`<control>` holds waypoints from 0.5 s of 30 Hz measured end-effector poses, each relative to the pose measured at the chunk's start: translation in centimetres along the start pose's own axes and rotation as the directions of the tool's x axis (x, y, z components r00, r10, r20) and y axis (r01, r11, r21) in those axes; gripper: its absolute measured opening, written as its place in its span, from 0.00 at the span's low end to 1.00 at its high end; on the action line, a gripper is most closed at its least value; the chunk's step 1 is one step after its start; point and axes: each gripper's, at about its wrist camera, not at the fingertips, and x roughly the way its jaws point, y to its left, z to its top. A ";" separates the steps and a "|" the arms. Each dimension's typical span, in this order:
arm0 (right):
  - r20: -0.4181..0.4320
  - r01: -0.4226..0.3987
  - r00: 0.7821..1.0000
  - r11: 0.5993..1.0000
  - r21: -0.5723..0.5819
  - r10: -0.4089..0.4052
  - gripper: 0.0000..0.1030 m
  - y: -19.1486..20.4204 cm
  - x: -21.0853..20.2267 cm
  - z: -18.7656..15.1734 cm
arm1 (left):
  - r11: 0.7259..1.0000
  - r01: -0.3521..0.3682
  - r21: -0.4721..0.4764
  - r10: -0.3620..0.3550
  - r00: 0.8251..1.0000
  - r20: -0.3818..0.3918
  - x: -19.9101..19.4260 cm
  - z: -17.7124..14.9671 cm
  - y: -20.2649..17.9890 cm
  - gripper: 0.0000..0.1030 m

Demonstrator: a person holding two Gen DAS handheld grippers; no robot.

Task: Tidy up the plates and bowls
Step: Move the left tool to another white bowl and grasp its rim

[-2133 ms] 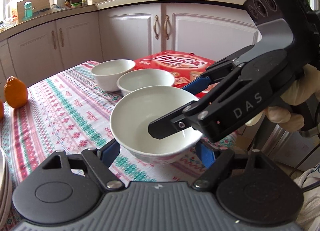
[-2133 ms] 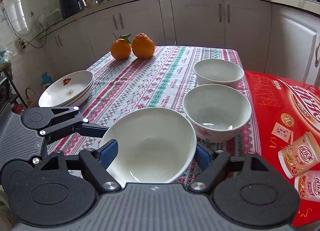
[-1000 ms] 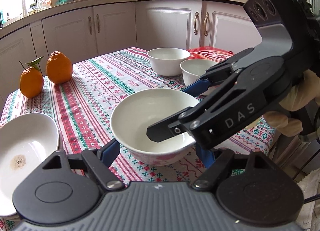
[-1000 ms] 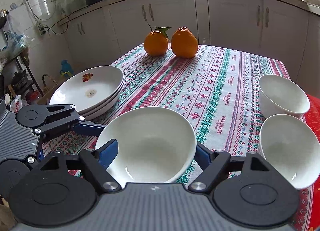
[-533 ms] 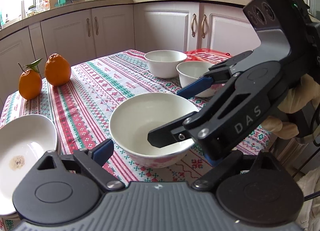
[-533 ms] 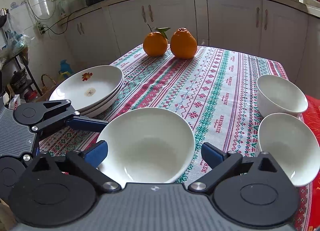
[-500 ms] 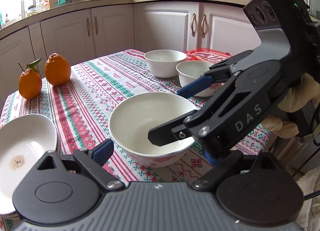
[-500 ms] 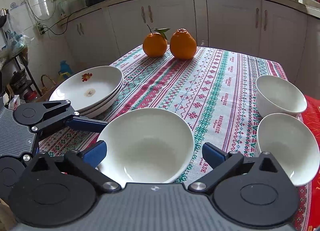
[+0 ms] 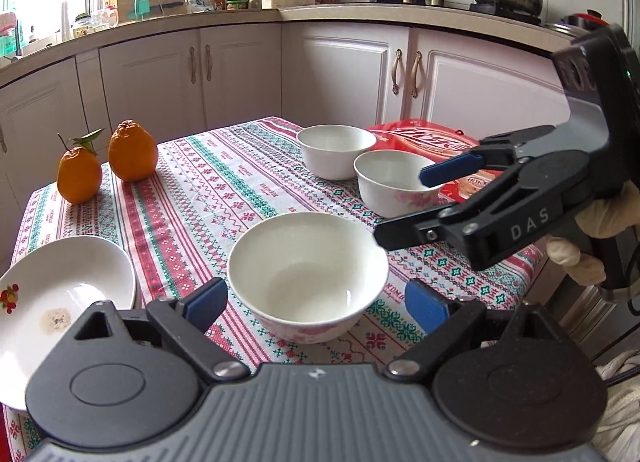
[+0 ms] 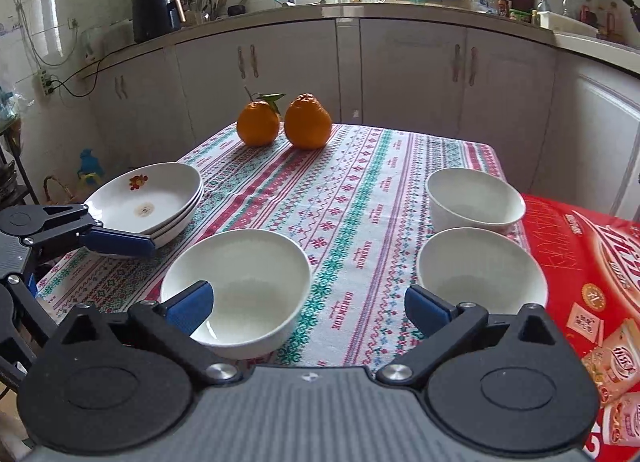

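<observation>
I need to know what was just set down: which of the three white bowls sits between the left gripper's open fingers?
The nearest bowl, alone mid-table; the other two bowls sit together beside the red box.

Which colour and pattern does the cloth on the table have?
The tablecloth is white with red and green folk-pattern stripes, best seen in the right wrist view.
</observation>
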 end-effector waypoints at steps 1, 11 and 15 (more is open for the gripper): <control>0.001 0.020 1.000 1.000 -0.001 -0.020 1.00 -0.2 -0.2 -0.1 | 1.000 -0.010 0.004 0.010 1.000 -0.001 0.1 0.1 -0.1 0.92; -0.007 0.152 0.988 0.988 -0.024 -0.152 1.00 -2.0 -1.3 -2.0 | 1.000 0.002 0.007 -0.002 1.000 0.003 1.5 2.6 -1.2 0.92; -0.014 0.176 0.984 0.984 -0.024 -0.177 1.00 -3.2 -1.2 -2.6 | 1.000 0.006 0.026 -0.006 1.000 -0.007 2.9 4.1 -1.9 0.92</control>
